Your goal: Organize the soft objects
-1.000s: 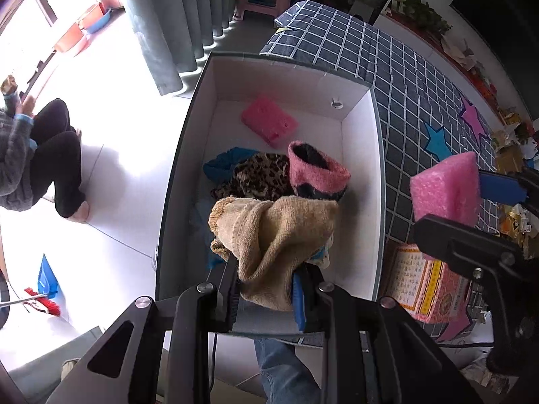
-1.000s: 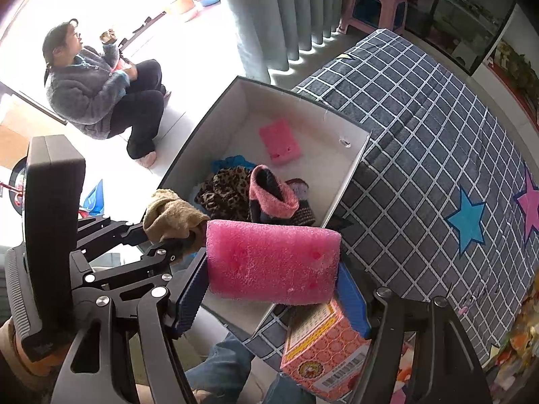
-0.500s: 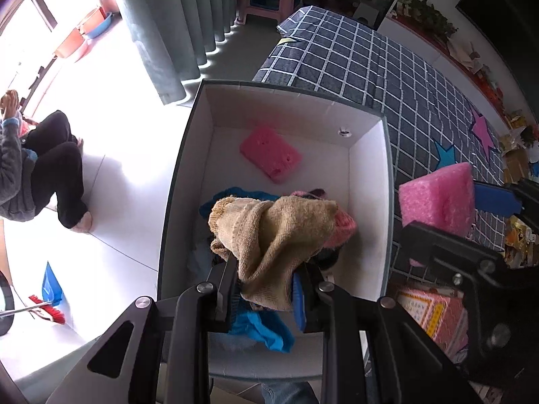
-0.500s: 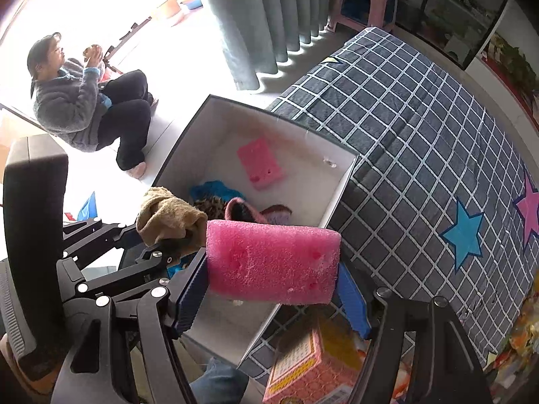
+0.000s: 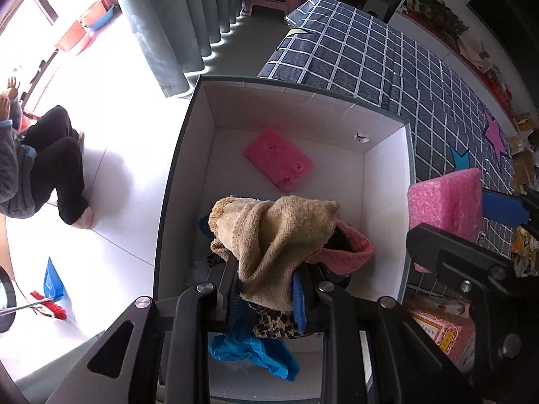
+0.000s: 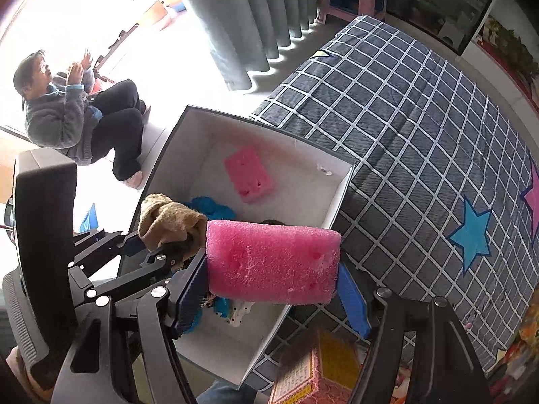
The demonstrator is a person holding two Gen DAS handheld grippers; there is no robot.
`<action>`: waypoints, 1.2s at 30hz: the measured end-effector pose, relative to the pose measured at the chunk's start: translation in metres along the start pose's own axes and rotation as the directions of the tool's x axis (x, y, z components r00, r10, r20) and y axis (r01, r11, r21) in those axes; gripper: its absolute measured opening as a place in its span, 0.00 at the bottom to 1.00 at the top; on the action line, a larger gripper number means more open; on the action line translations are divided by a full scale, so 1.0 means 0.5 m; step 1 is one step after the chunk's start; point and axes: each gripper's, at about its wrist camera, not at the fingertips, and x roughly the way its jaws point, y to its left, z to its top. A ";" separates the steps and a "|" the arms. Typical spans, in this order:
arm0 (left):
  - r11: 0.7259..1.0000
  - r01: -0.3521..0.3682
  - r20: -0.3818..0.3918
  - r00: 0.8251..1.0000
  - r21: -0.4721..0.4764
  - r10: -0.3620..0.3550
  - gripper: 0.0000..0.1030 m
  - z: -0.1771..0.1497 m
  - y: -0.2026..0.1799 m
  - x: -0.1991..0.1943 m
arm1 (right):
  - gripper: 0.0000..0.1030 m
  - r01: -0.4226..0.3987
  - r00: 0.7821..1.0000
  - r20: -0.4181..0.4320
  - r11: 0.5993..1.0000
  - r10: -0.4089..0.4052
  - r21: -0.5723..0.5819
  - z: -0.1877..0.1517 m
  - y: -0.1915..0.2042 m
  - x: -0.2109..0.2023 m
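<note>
While right shows person (image 6: 77,114), left pink sock (image 5: 350,249)

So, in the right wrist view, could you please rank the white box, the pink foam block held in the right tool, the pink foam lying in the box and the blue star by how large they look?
1. white box
2. held pink foam block, though nearness to the camera enlarges it
3. pink foam in the box and blue star look alike; I would not rank them.
</note>
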 end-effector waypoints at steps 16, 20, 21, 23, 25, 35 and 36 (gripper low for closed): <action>1.000 -0.018 -0.017 1.000 0.001 0.018 0.28 0.008 0.000 0.018 | 0.70 -0.009 1.000 -0.023 0.999 0.010 0.034 0.016 -0.011 0.026; 1.000 -0.008 -0.010 1.000 0.004 0.008 0.33 0.009 0.000 0.015 | 0.70 -0.021 0.999 -0.024 0.999 0.022 0.040 0.019 -0.010 0.027; 1.000 -0.003 -0.004 1.000 0.001 0.003 0.40 0.009 0.000 0.013 | 0.70 -0.025 0.999 -0.023 0.999 0.026 0.038 0.019 -0.010 0.027; 1.000 -0.006 0.009 1.000 -0.005 0.006 0.56 0.009 0.003 0.010 | 0.70 -0.037 0.999 -0.026 0.999 0.038 0.029 0.019 -0.007 0.025; 0.999 -0.036 0.025 0.999 -0.010 0.037 0.71 0.007 0.004 0.003 | 0.75 -0.038 0.999 -0.025 0.999 0.039 0.023 0.016 -0.005 0.022; 0.986 -0.153 0.081 0.984 -0.059 0.158 0.78 -0.016 0.017 -0.053 | 0.99 -0.031 0.999 0.041 0.999 0.030 0.012 -0.011 -0.009 -0.034; 0.989 -0.131 0.060 0.989 -0.068 0.135 0.78 -0.019 0.020 -0.055 | 0.99 -0.023 0.998 0.053 1.000 0.022 0.011 -0.016 -0.008 -0.044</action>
